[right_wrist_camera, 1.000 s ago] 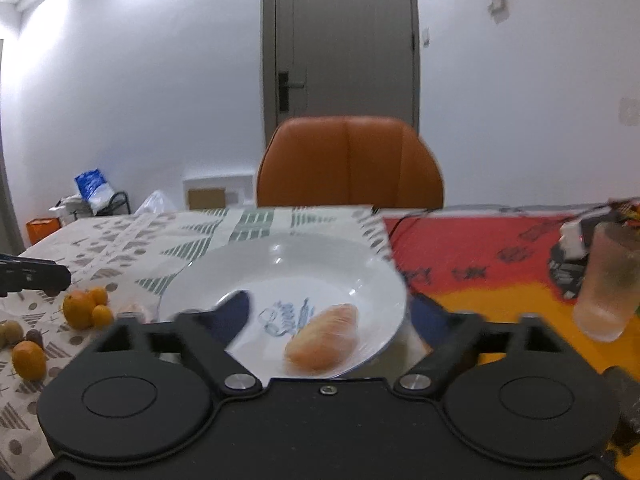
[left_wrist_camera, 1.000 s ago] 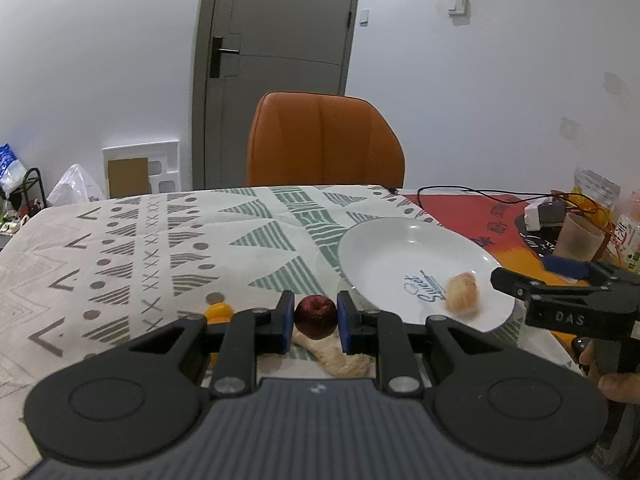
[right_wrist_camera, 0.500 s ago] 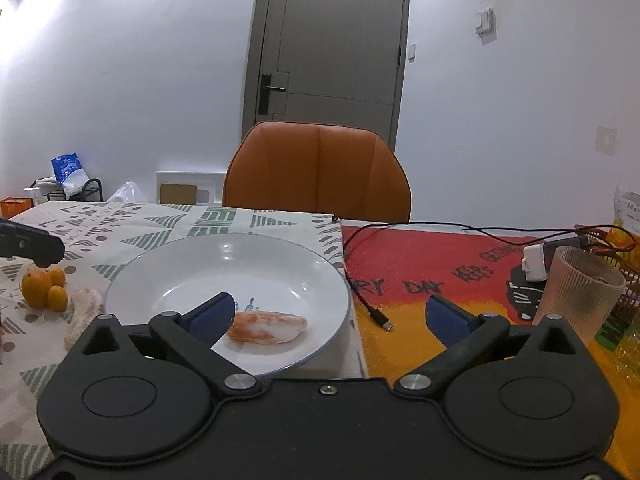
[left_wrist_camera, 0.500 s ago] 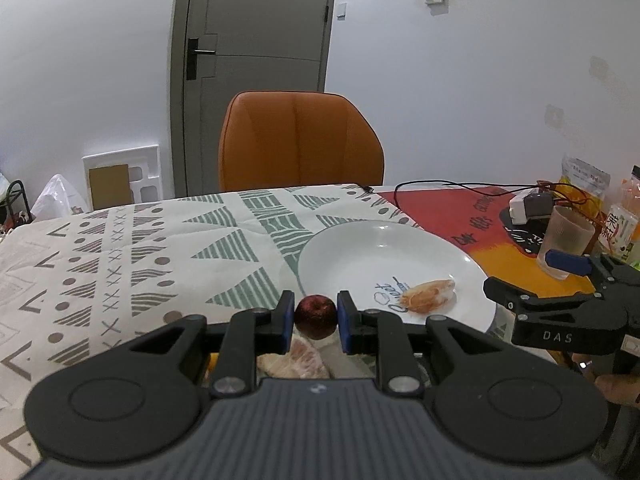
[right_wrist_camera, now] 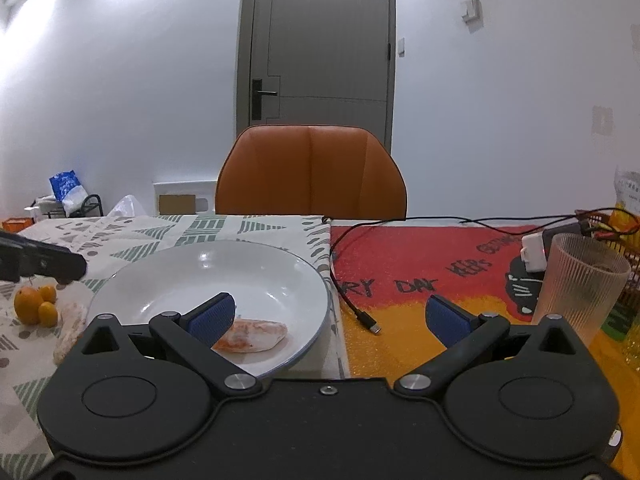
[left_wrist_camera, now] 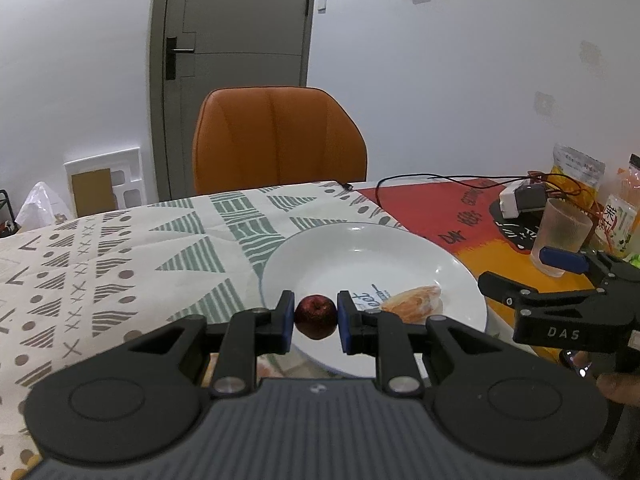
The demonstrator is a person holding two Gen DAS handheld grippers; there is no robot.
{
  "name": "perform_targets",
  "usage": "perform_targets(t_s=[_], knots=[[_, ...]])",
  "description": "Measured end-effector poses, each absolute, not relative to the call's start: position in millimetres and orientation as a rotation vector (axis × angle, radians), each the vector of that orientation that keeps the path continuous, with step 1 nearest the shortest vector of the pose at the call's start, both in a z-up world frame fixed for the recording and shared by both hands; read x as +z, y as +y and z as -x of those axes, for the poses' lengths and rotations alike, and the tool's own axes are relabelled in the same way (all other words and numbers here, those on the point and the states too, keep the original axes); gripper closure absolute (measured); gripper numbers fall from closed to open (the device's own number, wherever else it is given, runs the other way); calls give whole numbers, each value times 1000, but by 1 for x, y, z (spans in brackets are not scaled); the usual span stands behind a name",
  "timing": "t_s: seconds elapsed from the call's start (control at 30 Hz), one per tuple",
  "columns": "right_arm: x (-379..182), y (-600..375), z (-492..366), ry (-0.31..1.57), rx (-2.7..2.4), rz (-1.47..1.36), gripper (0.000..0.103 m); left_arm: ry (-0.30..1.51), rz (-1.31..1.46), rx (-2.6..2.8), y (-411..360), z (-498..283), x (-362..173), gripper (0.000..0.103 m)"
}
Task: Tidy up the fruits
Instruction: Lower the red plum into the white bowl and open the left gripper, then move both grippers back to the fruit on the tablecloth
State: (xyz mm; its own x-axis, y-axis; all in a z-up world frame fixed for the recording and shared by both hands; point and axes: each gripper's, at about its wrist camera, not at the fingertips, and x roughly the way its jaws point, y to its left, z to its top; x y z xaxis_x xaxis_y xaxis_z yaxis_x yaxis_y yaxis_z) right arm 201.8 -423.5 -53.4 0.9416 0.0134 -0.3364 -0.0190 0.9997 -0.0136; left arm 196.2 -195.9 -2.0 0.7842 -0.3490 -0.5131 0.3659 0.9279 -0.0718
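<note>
Two views, left wrist first, then right.

left view, left claw: clenched on a small dark red fruit, blue pads on both its sides, fruit clear of the surface.
left view, target: white plate right ahead; fruit sits over its near rim. One peeled citrus piece already lies in the plate, right of the claw.
left view, step: looks like carry-and-place. Go further over the plate's bare middle, lower, then let go; keep left of the peeled piece so the fruit doesn't roll into it.
left view, right claw: in shot at the right edge, beside the plate rim, a hand under it. Nearest thing to bump.
left view, clutter: ribbed cup, snack packets and a cable on the red mat, all apart from the plate. Orange chair behind the desk.

right view, right claw: released, jaws just spread to full width, nothing between the pads; its left pad shows in front of the peeled piece.
right view, plate: holds only that piece.
right view, leftovers: small oranges and another peeled piece on the patterned cloth, left of the plate.
right view, hazards: cable plug just right of the plate, cup near the right finger.
</note>
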Motion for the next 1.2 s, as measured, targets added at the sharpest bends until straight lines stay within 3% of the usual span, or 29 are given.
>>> perform_targets(t_s=[0.77,0.87,1.03,1.2], knots=[[-43,-405,-186,341,82,-16,0,576,-29,-373,-202,-212,-7,78],[-43,-399,-186,346,92,-20,0,580,-20,-343,-190,-209,-6,71],[-41,-386,-183,343,113,-15,0,575,1,-292,-165,-201,-3,47],[-41,-373,-182,347,143,-12,0,566,3,-244,-143,-190,-1,32]])
